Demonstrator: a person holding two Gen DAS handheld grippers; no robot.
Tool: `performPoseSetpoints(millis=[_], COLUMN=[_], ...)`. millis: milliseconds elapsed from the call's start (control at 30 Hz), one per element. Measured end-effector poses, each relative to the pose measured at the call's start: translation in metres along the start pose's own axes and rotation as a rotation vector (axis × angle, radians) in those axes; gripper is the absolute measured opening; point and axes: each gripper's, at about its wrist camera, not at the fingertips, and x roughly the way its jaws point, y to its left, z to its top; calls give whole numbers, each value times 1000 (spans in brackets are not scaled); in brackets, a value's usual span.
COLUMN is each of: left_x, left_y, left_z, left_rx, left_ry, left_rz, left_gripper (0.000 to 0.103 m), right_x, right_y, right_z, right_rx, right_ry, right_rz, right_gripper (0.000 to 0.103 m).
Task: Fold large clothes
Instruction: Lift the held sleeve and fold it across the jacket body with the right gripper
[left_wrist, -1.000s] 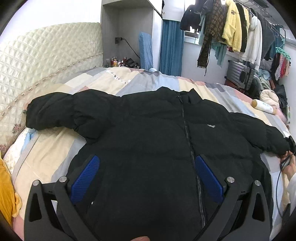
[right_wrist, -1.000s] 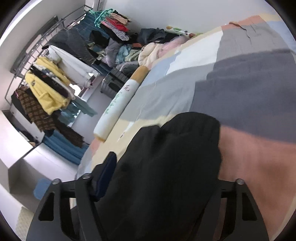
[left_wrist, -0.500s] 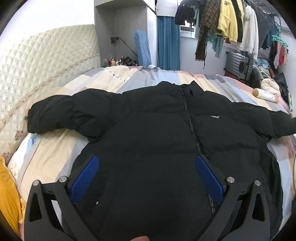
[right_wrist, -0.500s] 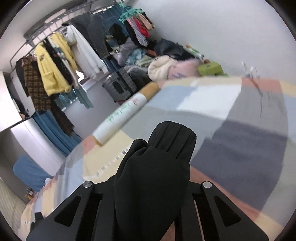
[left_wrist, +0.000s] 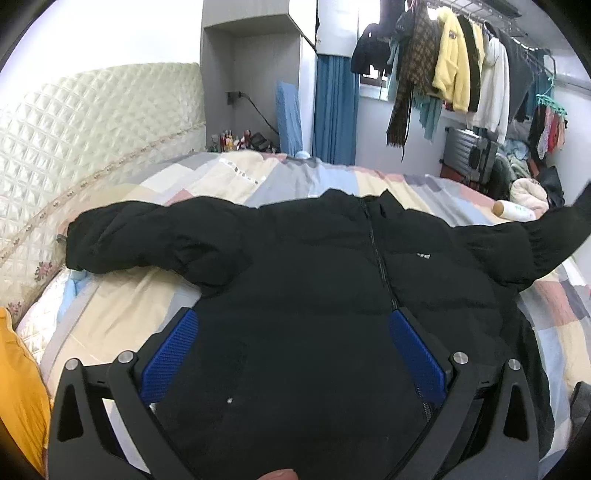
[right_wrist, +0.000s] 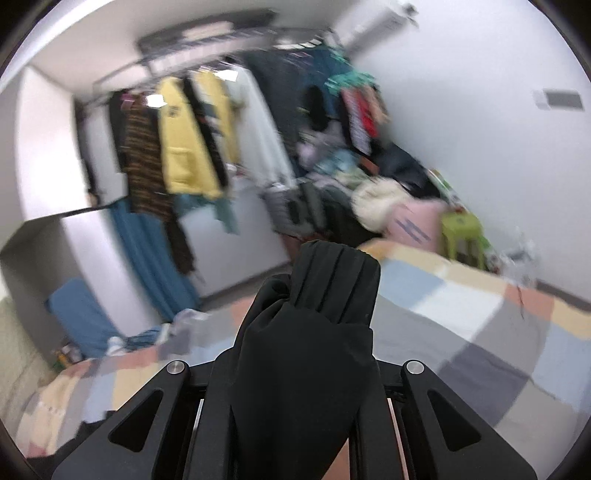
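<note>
Between the spread fingers of the left gripper lies only the flat body of the black jacket, nothing raised. Ahead and left of that tool a strip of bare patchwork bedspread lies open, ending at the quilted headboard; the yellow cushion crowds its near left. Ahead and right, the lifted sleeve crosses the way. The right gripper is clamped on the cuff, which blocks the view straight ahead; open bedspread lies right of it, the clothes rack beyond
</note>
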Motion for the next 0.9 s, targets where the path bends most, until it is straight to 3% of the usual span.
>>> performPoseSetpoints(millis=[200, 433, 700, 900], left_x=[-15, -25, -35, -41], left_y=[13, 27, 47, 66], left_z=[-7, -12, -17, -14], left_rx=[3, 18, 8, -35], left_ry=[-29, -57, -67, -80], left_rz=[-22, -26, -27, -30], left_gripper=[103, 103, 103, 103], right_x=[-51, -99, -135, -132], right_y=[110, 224, 355, 441], right_z=[23, 10, -67, -155], right_rx=[-127, -244, -380, -473], right_ry=[-55, -66, -5, 109], right_rz=[153, 322, 532, 656], right_gripper=[9, 9, 9, 10])
